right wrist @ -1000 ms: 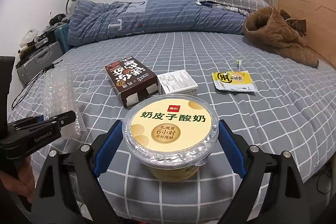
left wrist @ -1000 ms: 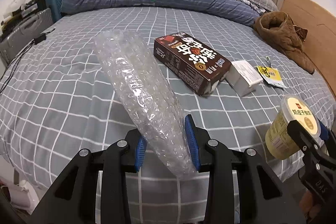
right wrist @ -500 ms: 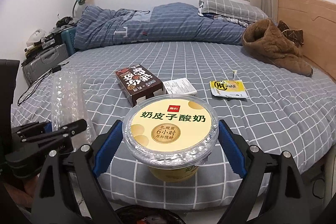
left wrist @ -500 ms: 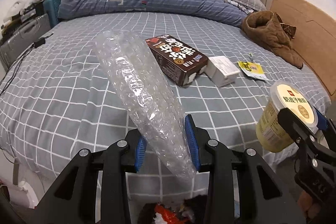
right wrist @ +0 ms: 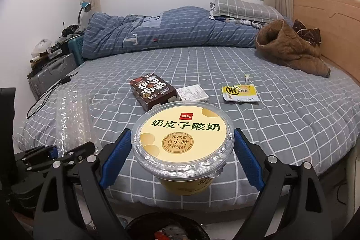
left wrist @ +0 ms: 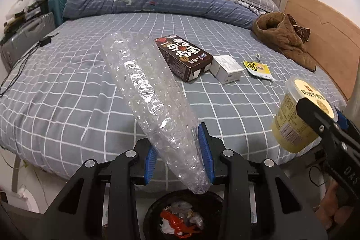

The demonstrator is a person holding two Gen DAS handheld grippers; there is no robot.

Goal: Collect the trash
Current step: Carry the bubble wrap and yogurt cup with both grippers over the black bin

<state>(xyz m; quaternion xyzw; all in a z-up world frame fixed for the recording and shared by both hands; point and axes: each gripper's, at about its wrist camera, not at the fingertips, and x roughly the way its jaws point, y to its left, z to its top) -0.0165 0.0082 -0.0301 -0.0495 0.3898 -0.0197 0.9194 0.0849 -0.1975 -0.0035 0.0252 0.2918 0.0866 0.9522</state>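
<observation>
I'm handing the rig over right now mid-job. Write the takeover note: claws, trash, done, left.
Left claw: shut on the bubble wrap, its lower end hanging just above the trash bin.
Right claw: shut on the yogurt cup, held off the bed's near edge; the bin's rim shows below it.
Bin: on the floor at the foot of the bed, already holding some trash.
Done: two items picked up, neither dropped yet.
Left: release both into the bin, then collect the brown carton, white box and yellow packet from the bed.
</observation>
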